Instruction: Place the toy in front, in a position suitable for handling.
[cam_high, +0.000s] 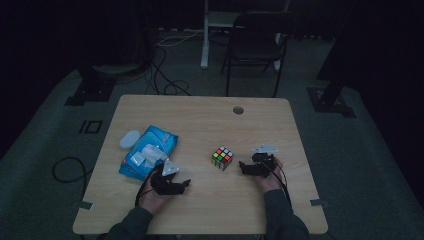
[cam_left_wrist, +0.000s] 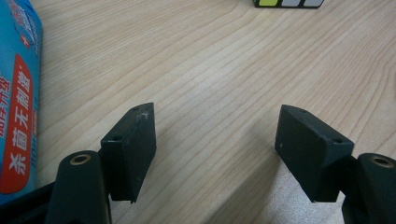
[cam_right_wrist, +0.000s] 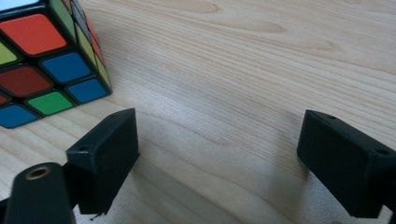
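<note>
the wooden bench (cam_high: 210, 200) carries all items. a blue wipes pack (cam_high: 150, 152) lies at its left part, with a small white oval object (cam_high: 130, 138) touching its far left edge. a colour puzzle cube (cam_high: 222, 158) sits near the middle. the left hand-held gripper (cam_high: 184, 183) rests just beside the pack, jaws apart, nothing between them. the right hand-held gripper (cam_high: 242, 166) lies just right of the cube, jaws apart and empty.

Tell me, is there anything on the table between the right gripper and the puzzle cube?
No. In the high view, just bare wooden table separates the right gripper from the puzzle cube.
</note>
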